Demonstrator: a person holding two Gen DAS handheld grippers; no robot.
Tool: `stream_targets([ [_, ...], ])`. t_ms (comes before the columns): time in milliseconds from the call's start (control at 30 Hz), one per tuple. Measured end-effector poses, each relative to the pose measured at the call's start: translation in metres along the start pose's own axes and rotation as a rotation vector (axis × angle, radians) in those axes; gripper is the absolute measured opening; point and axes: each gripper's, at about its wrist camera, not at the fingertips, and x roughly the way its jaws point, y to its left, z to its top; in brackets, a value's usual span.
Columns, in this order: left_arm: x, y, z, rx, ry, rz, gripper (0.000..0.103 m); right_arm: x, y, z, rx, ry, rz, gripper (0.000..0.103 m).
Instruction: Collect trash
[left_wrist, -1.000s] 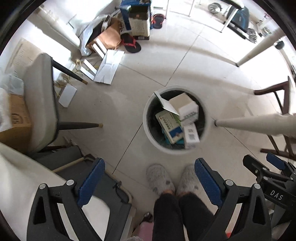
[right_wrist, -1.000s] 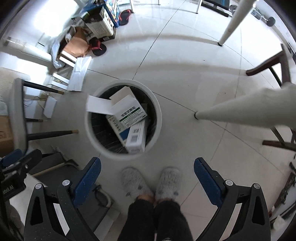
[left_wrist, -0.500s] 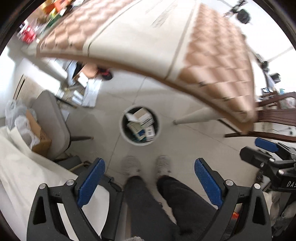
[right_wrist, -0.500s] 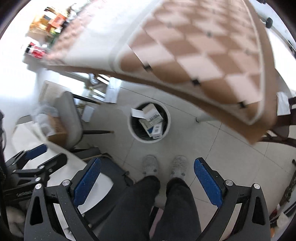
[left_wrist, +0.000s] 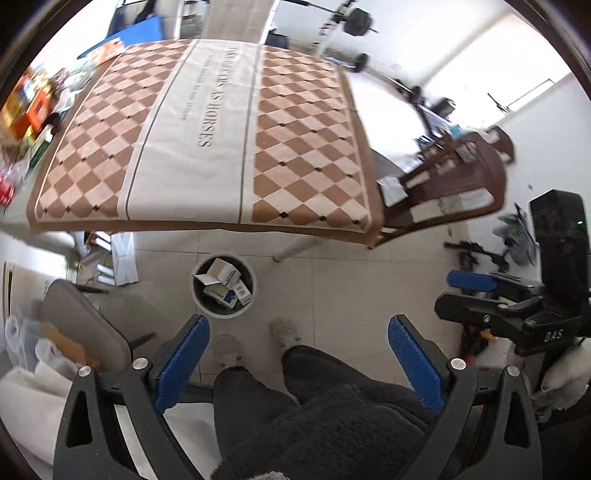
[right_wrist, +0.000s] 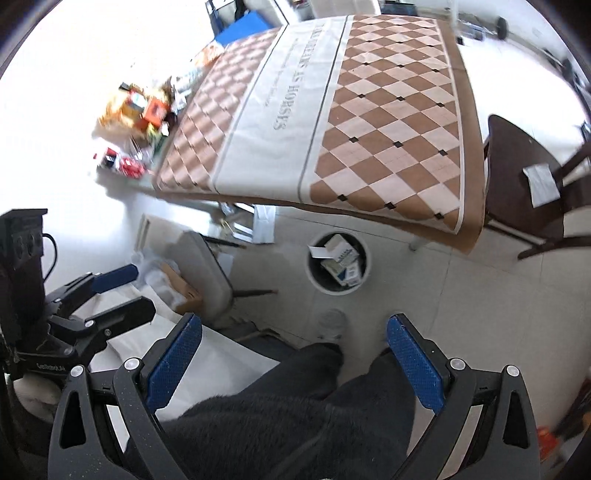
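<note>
Left wrist view, left to right: left gripper (left_wrist: 297, 360), jaws spread and empty; white bin (left_wrist: 223, 285) on the floor by the table's edge, filled with boxes (left_wrist: 224, 283); right gripper (left_wrist: 469, 293), jaws likewise spread. Checked tablecloth (left_wrist: 207, 140) looks bare; clutter (right_wrist: 138, 110) sits beyond its left edge. Risk: further trash may catch the heaped boxes and spill out.
</note>
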Motion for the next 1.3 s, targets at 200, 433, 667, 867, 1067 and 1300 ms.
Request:
stream_targets([
  [200,-0.028,0.005,-0.007,0.056,0.035,-0.076,0.099,-0.005,0.025,-0.035,0.11,-0.001,0.048,0.103],
  [433,-0.041,0.007,-0.018,0.064,0.038,-0.104,0.099,-0.011,0.04,-0.06,0.153,-0.02,0.08,0.103],
  [667,-0.048,0.008,-0.025,0.042,0.015,-0.114,0.099,-0.014,0.038,-0.065,0.17,-0.037,0.097,0.103],
  [867,-0.052,0.009,-0.028,0.021,-0.007,-0.113,0.103,-0.015,0.037,-0.065,0.161,-0.039,0.097,0.103],
  [1067,-0.055,0.015,-0.029,-0.002,-0.025,-0.112,0.103,-0.015,0.045,-0.061,0.146,-0.035,0.1,0.103],
  [1300,-0.06,0.015,-0.033,-0.012,-0.041,-0.123,0.103,-0.016,0.052,-0.061,0.13,-0.03,0.096,0.103],
])
